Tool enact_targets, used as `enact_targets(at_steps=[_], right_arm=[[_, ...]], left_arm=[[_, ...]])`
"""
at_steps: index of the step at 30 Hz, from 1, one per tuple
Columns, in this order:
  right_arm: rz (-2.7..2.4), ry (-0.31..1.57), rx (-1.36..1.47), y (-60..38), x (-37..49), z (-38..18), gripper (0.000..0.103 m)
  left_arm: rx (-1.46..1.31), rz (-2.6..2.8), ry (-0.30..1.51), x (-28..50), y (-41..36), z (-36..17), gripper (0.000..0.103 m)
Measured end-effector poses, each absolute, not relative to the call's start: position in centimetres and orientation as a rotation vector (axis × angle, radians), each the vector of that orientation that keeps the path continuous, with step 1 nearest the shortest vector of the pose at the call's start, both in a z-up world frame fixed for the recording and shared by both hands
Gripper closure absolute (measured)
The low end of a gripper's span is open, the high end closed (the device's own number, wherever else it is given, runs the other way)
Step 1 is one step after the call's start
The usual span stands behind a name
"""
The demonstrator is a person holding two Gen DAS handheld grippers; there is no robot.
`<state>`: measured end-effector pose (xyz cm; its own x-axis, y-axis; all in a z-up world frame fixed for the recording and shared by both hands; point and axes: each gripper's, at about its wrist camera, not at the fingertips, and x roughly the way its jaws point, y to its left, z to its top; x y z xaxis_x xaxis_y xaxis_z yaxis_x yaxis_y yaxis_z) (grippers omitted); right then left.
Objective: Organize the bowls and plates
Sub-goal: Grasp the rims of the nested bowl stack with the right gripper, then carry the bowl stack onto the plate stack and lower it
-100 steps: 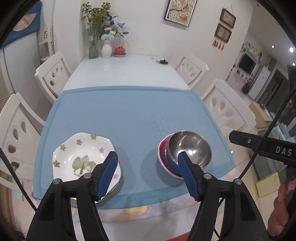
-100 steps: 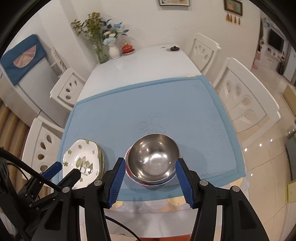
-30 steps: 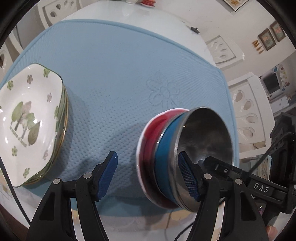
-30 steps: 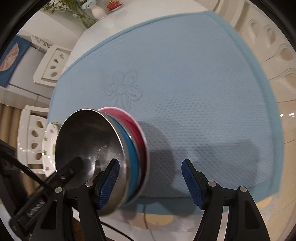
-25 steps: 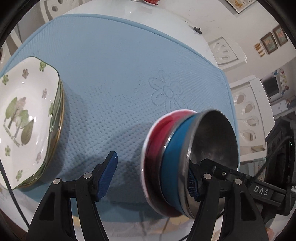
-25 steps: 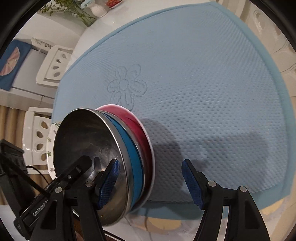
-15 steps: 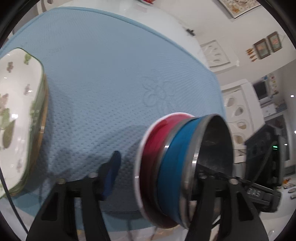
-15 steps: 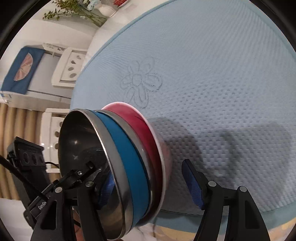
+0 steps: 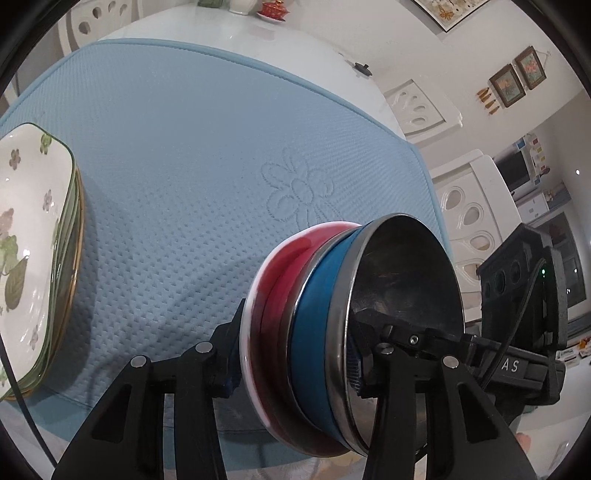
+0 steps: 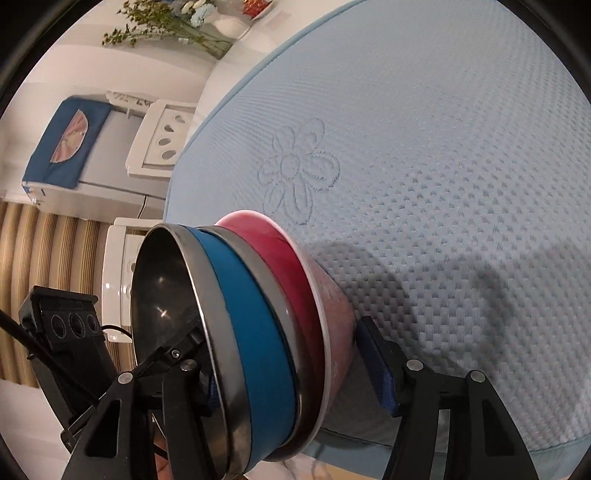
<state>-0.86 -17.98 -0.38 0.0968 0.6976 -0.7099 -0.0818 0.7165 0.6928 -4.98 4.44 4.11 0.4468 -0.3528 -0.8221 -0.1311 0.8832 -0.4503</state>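
A nested stack of bowls point(image 9: 317, 332), steel on top, then blue, then red, sits near the front edge of the blue mat point(image 9: 192, 147). My left gripper point(image 9: 295, 354) is shut on the stack's rim, one finger inside the steel bowl, one under the red bowl. My right gripper point(image 10: 295, 373) is shut on the stack point(image 10: 251, 339) from the opposite side the same way. A stack of floral plates point(image 9: 33, 258) lies at the mat's left edge.
White chairs point(image 9: 476, 229) stand around the table. A flower vase point(image 10: 225, 22) and a small red dish point(image 9: 271, 7) stand at the far end of the white table. The embossed flower point(image 10: 299, 166) marks the mat's middle.
Both grippers came down from above the table to the bowl stack and closed on its rim from opposite sides.
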Motion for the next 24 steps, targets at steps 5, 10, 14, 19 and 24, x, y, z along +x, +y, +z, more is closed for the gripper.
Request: enact_targets(at_steps=[5, 10, 14, 19, 24], right_arm=[[0.609, 1.367, 0.512, -17.6, 0.0, 0.1, 0.041], [0.618, 1.347, 0.510, -17.5, -0.2, 0.5, 0.048], [0.631, 1.330, 0.428, -16.7, -0.2, 1.1, 0.048], [0.606, 1.305, 0.435, -16.7, -0.3, 1.4, 0.050], [0.574, 1.275, 0.408, -16.9, -0.5, 2.4, 0.051]], left_arm=[[-0.493, -0.142, 1.121, -4.7, 4.4, 4.1, 0.062], [-0.471, -0.123, 1.120, -4.5, 3.7, 4.2, 0.059], [-0.474, -0.105, 1.117, -4.5, 3.6, 4.2, 0.059], [-0.486, -0.017, 1.071, -5.4, 2.7, 4.8, 0.065], [-0.502, 0.006, 1.064, -5.7, 2.3, 5.4, 0.066]])
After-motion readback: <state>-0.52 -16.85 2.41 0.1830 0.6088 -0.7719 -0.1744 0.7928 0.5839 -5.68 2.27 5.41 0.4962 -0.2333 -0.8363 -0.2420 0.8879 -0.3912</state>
